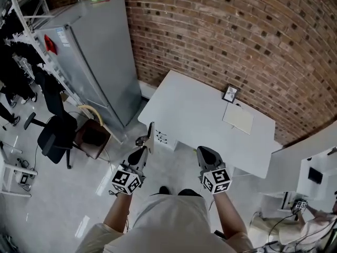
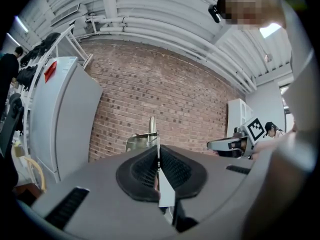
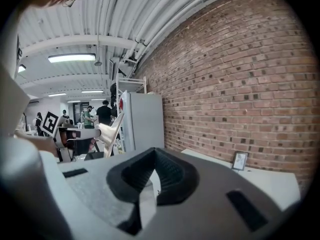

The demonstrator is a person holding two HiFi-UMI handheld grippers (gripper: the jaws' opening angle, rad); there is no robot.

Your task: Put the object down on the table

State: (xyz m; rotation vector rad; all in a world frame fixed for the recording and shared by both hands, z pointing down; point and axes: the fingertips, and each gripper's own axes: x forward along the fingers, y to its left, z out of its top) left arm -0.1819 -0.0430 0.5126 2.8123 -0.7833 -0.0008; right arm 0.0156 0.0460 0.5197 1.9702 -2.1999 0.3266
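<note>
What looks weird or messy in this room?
Nothing is spilled or broken. The only odd bit: the left gripper clamps a thin metal piece standing on edge in the air, not yet set on the white table.

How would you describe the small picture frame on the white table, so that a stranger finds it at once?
Start at the brick wall and look at the white table that stands in front of it. Near the table's far edge, close to the wall, stands a small picture frame. It is dark and upright, while its neighbour, a pale notepad, lies flat.
</note>
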